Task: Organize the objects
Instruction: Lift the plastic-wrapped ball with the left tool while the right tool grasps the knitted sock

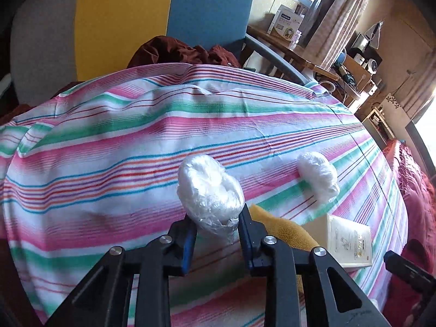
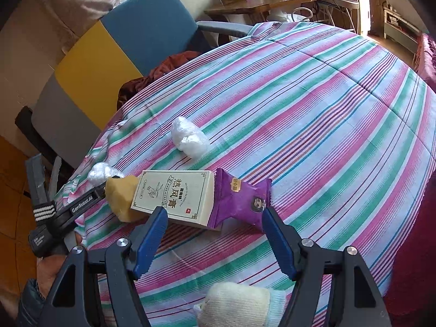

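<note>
My left gripper (image 1: pixel 216 219) is shut on a white plastic-wrapped bundle (image 1: pixel 209 188) and holds it above the striped cloth (image 1: pixel 109 150). The held bundle also shows in the right wrist view (image 2: pixel 100 173) at the left gripper's tip. A second wrapped bundle (image 1: pixel 318 177) lies on the cloth to the right; in the right wrist view (image 2: pixel 189 137) it lies at centre left. My right gripper (image 2: pixel 215 218) is open, with a cream box (image 2: pixel 174 199) and a purple snack packet (image 2: pixel 241 201) lying between and beyond its fingers. A yellow sponge (image 2: pixel 121 197) touches the box's left end.
A rolled white sock (image 2: pixel 239 308) lies below the right gripper. A blue, yellow and grey chair (image 2: pixel 130 35) with dark red clothing (image 1: pixel 179 51) stands behind the table. A wooden desk with boxes (image 1: pixel 286 24) is at the back right. A red cloth (image 1: pixel 417 190) hangs at the right edge.
</note>
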Action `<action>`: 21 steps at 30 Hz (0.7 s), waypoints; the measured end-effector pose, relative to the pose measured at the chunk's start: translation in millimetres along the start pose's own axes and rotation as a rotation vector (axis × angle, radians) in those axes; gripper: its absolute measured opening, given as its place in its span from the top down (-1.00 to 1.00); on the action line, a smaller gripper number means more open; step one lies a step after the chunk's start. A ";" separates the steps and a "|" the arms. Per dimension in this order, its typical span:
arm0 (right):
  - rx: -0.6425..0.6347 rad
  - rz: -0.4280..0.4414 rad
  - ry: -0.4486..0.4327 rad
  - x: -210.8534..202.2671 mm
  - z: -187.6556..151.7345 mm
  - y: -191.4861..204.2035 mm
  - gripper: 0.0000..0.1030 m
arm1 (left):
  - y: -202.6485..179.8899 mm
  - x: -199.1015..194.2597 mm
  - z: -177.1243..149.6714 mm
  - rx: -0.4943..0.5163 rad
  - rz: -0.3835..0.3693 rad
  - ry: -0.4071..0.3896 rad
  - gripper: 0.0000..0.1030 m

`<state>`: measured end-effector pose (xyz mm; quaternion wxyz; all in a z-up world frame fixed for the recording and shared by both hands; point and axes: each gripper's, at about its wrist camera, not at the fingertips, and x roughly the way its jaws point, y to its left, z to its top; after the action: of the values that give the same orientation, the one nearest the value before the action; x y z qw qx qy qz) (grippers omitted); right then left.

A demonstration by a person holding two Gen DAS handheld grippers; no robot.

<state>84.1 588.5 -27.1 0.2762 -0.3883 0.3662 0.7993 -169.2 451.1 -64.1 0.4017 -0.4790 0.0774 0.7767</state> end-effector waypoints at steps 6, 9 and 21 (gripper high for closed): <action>0.021 0.003 -0.010 -2.2 3.0 -5.9 -0.42 | -3.9 -37.9 -42.3 0.004 0.026 0.000 0.44; 0.041 0.012 0.004 0.0 3.8 -10.1 -0.42 | -13.3 -60.4 -65.5 0.025 0.022 -0.015 0.44; -0.031 -0.006 0.133 23.9 -7.0 0.3 -0.42 | -41.3 -120.4 -156.4 0.105 -0.031 -0.029 0.44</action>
<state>73.7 586.5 -49.7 0.2476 -0.4460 0.3701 0.7764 -7.4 333.4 -38.8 0.4393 -0.4471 0.1047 0.7721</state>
